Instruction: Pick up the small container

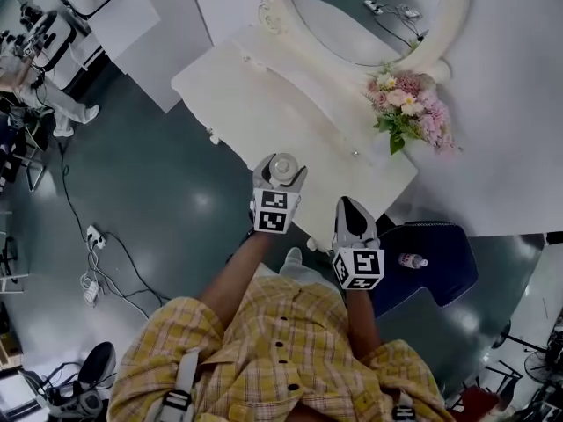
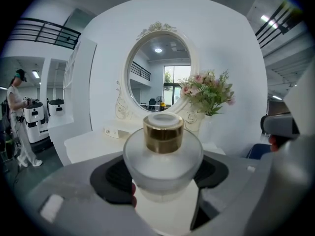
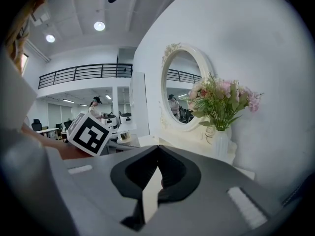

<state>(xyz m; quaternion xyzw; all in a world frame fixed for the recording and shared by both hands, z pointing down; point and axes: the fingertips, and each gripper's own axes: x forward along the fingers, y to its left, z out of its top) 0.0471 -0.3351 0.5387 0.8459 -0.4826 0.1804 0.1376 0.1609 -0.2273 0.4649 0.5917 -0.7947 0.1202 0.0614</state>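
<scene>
The small container point(image 2: 162, 151) is a frosted glass jar with a gold collar and a white cap. My left gripper point(image 2: 162, 181) is shut on its body and holds it upright, above the near edge of the white dressing table point(image 2: 93, 144). From the head view the container point(image 1: 283, 167) shows at the tip of the left gripper point(image 1: 280, 181). My right gripper point(image 1: 353, 216) hovers beside it to the right, near the table's front edge. In its own view the right gripper point(image 3: 154, 173) is shut with nothing between the jaws.
An oval mirror point(image 1: 369, 16) stands at the back of the dressing table point(image 1: 264, 95), with a vase of pink flowers point(image 1: 409, 104) to its right. A blue chair point(image 1: 440, 266) holding a bottle point(image 1: 411, 260) sits right of me. Cables point(image 1: 92, 280) lie on the floor at left.
</scene>
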